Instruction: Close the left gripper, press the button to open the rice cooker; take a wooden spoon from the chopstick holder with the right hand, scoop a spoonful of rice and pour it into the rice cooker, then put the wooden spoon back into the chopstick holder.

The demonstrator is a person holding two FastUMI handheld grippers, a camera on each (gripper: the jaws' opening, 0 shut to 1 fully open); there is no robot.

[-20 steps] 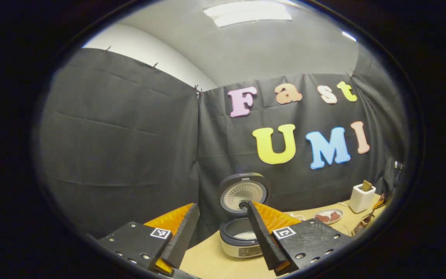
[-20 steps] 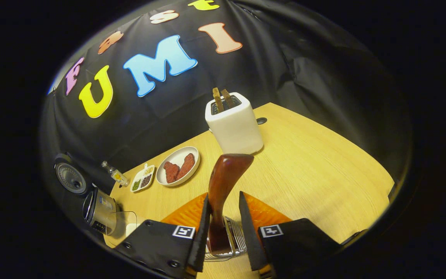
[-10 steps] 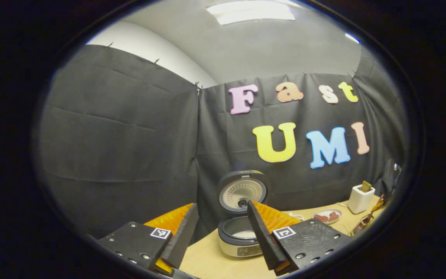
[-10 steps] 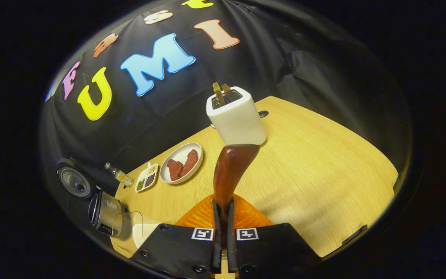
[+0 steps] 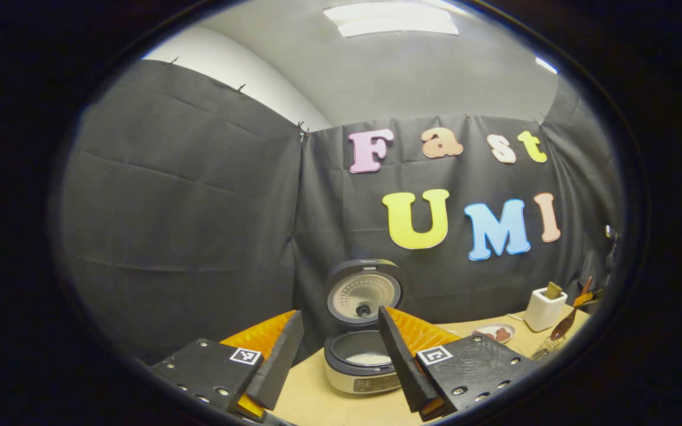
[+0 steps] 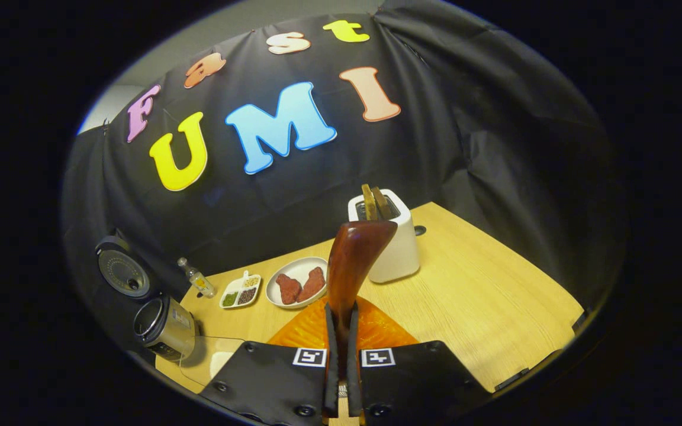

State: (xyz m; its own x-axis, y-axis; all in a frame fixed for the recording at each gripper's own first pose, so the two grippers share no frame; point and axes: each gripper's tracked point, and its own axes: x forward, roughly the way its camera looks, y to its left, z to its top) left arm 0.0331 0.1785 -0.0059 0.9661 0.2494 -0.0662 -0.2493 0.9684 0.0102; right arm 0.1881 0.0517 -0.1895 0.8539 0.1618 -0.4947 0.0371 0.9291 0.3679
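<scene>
In the left gripper view, the rice cooker stands open on the wooden table, its lid upright. My left gripper hovers in front of it, open with nothing between its fingers. Far right there, the wooden spoon hangs above the wire chopstick holder. In the right gripper view, my right gripper is shut on the handle of the dark wooden spoon, whose bowl points up. The rice cooker sits at the far left, beside a clear container of white rice.
A white toaster with bread slices stands behind the spoon. A plate of red meat, a divided seasoning dish and a small bottle lie along the back of the table.
The right gripper closed on the spoon handle and lifted it up out of the chopstick holder. The left gripper stayed open and barely shifted.
</scene>
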